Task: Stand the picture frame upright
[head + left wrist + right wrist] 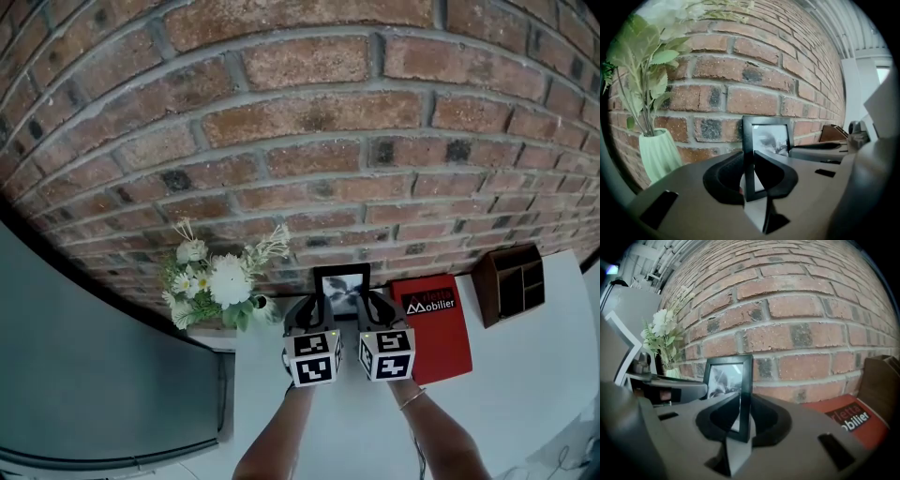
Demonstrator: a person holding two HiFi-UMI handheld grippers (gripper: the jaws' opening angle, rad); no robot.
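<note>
A black rectangular picture frame (341,289) with a grey photo inside is upright at the back of the white desk (525,375), just in front of the red brick wall (309,122) and facing the person. It is held from both sides. The left tongs (307,307) are clenched on the left border of the frame. In the left gripper view the two dark pads press on this border, one from the front and one from behind (750,168). The right tongs (373,307) grasp the right border in the same way, and the right gripper view shows the thin black edge pinched between the pads (740,413). The tongs cover the bottom edge, so I cannot tell if it touches the desk.

To the left of the frame stands a pale green ribbed vase (656,157) with white flowers (220,281). To the right, a flat red book (436,328) lies on the desk, just beside the frame. Further right, near the wall, is a brown wooden organiser box (511,281).
</note>
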